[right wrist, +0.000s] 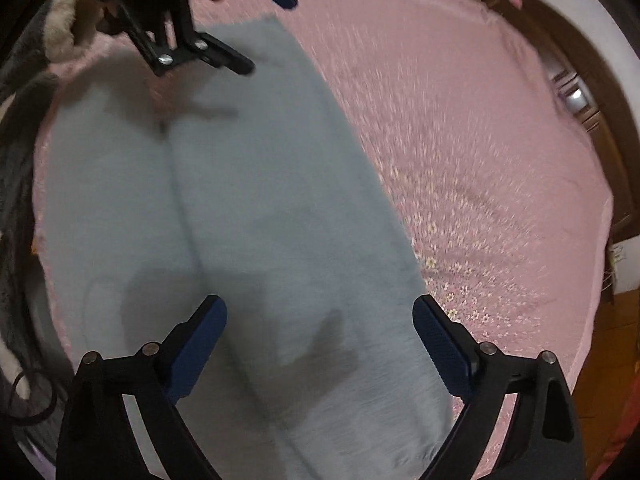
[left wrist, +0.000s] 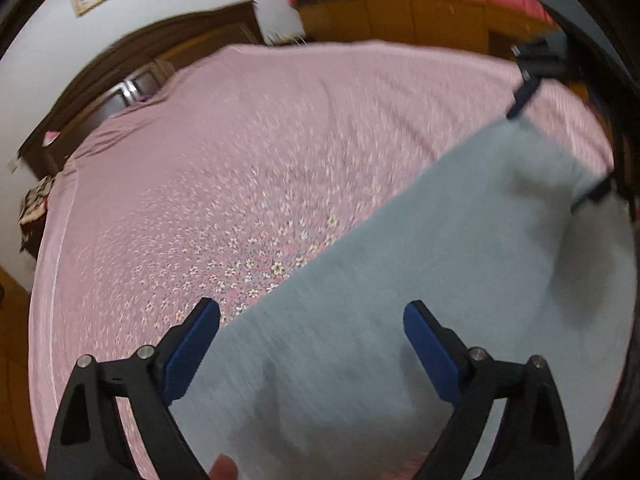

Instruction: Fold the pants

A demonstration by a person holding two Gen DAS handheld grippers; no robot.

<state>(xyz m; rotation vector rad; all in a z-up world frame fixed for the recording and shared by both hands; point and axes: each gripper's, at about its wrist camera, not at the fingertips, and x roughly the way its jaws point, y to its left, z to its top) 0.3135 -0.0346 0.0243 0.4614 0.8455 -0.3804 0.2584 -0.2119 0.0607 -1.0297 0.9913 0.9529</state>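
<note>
Light grey pants (right wrist: 248,208) lie flat on the pink flowered bed sheet (right wrist: 480,160), both legs side by side with a seam between them. They also show in the left wrist view (left wrist: 400,300). My left gripper (left wrist: 312,344) is open and empty, hovering over one end of the pants. My right gripper (right wrist: 320,344) is open and empty, hovering over the other end. The left gripper shows from the right wrist view (right wrist: 256,20) at the far end of the pants, and the right gripper shows at the far right of the left wrist view (left wrist: 560,144). Both views are motion-blurred.
The dark wooden headboard (left wrist: 132,64) stands at one end of the bed. A wooden cabinet (left wrist: 400,20) with pink-red cloth on top is behind the bed. A dark fleece garment (right wrist: 24,140) lies at the bed's near edge. Wooden floor (left wrist: 12,360) surrounds the bed.
</note>
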